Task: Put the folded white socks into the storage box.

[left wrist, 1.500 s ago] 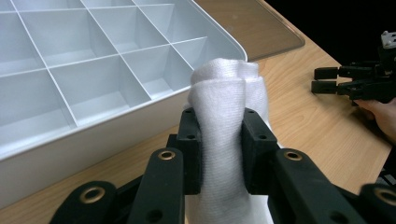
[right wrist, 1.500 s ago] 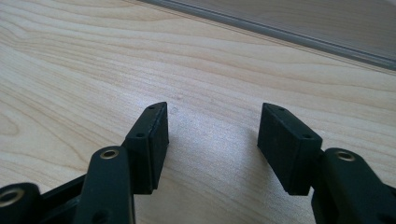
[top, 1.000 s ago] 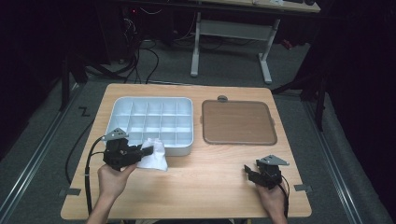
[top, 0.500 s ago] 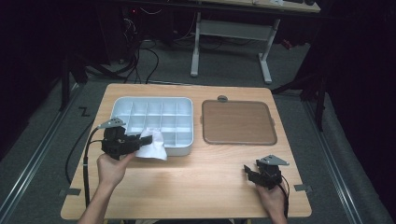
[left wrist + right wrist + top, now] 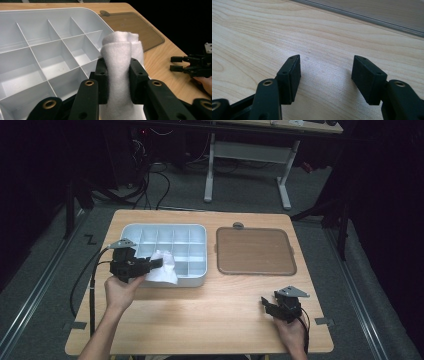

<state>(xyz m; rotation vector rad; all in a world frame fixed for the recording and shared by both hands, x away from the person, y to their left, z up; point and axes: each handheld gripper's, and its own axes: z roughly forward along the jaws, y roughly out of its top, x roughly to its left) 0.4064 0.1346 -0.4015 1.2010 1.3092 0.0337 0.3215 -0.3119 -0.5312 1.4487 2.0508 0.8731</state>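
So on the left, the left gripper is clamped on a rolled white cloth, holding it over the near edge of the white tray, above its front compartments. In the left gripper view both pads squeeze the cloth tight. Right of the tray there's a brown lid lying flat on the table. Far right, the right gripper sits low over bare wood, jaws apart, nothing between them.

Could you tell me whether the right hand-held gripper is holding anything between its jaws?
No, the right hand-held gripper has its jaws spread apart with nothing between them but the bare wooden table.
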